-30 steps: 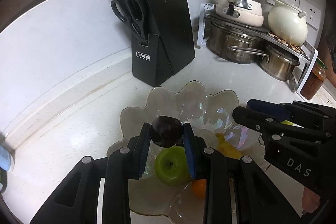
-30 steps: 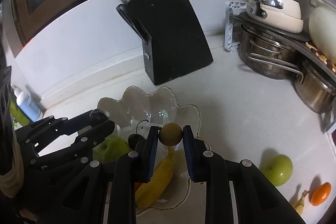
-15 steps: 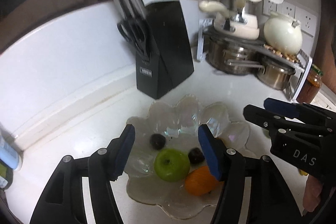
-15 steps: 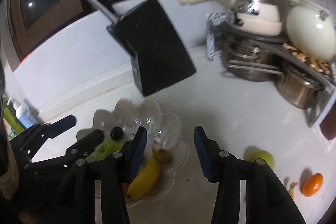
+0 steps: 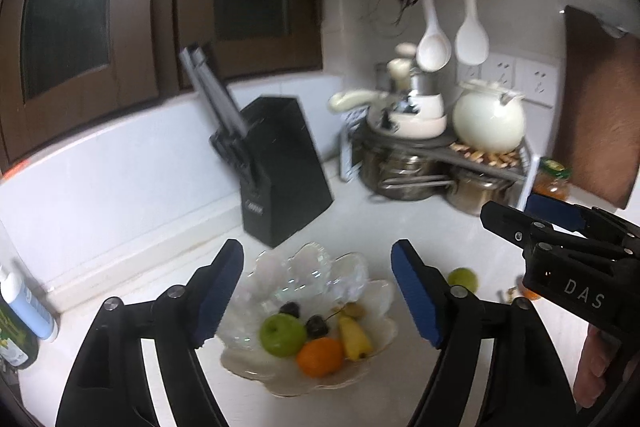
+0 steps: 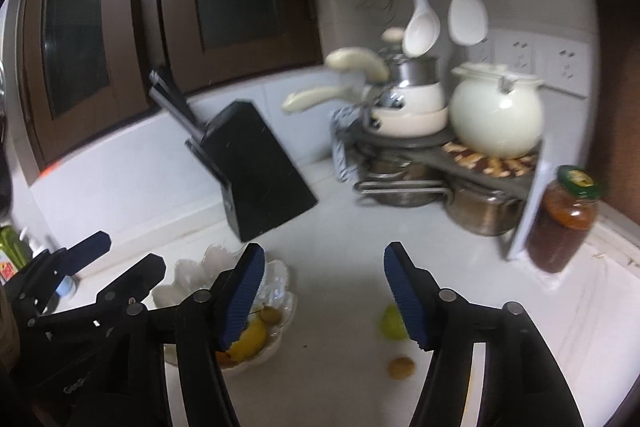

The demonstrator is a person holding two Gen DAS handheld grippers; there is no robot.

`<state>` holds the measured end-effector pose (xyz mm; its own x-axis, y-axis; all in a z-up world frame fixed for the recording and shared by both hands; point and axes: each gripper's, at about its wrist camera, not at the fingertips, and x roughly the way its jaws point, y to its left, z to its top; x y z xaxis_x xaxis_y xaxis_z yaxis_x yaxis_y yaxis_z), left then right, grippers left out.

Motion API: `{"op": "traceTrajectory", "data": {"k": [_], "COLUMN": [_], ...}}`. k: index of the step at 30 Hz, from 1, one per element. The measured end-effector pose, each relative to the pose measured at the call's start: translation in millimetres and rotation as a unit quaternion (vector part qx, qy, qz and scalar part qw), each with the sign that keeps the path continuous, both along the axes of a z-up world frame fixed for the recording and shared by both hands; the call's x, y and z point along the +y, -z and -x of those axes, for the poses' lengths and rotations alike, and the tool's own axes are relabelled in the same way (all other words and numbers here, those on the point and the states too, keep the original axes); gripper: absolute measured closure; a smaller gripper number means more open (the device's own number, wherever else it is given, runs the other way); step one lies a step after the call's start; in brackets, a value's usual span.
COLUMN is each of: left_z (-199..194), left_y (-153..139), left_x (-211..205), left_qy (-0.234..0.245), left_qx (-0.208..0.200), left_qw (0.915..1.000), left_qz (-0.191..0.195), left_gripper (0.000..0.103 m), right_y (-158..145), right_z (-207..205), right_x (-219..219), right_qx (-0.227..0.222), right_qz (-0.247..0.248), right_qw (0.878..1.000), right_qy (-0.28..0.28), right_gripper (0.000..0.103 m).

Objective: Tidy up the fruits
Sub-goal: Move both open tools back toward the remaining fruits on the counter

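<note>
right gripper (image 5: 560,227) marked "DAS"; knife block (image 5: 280,171) label blurred, unreadable

Right wrist view's pretty smeared — the bowl (image 6: 280,279) sits half behind a finger at 8 o'clock, loose green fruit (image 6: 390,323) partly covered too.

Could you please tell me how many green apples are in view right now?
2: one green apple in the glass bowl, another on the counter to its right. Others may be hidden.
</note>
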<state>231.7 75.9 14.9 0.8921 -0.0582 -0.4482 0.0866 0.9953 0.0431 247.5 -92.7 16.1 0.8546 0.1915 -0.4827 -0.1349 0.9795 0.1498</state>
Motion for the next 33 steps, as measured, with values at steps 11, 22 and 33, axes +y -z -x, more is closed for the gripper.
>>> {"op": "traceTrajectory", "data": {"k": [11, 22, 33], "left_z": [34.8, 57.8, 64.4], "left_y": [-27.8, -28.6, -2.7], "left_x": [-46.1, -90.7, -116.6], "left_qy": [0.034, 0.066, 0.096], "left_qx": [-0.044, -0.047, -0.019], "left_qw": [0.9985, 0.9966, 0.9949], "left_qz": [0.000, -0.013, -0.024], "left_gripper": [0.022, 0.021, 0.022], "right_y": [-29.4, -32.6, -10.3], "right_z": [53.1, 90.5, 107.3], "right_x": [-54.6, -100.7, -127.6], "right_qx": [-0.052, -0.061, -0.026], "right_qz": [0.000, 0.005, 0.003], "right_qw": [0.996, 0.992, 0.991], "right_qy": [0.069, 0.114, 0.132], "right_gripper": [0.036, 0.036, 0.036]}}
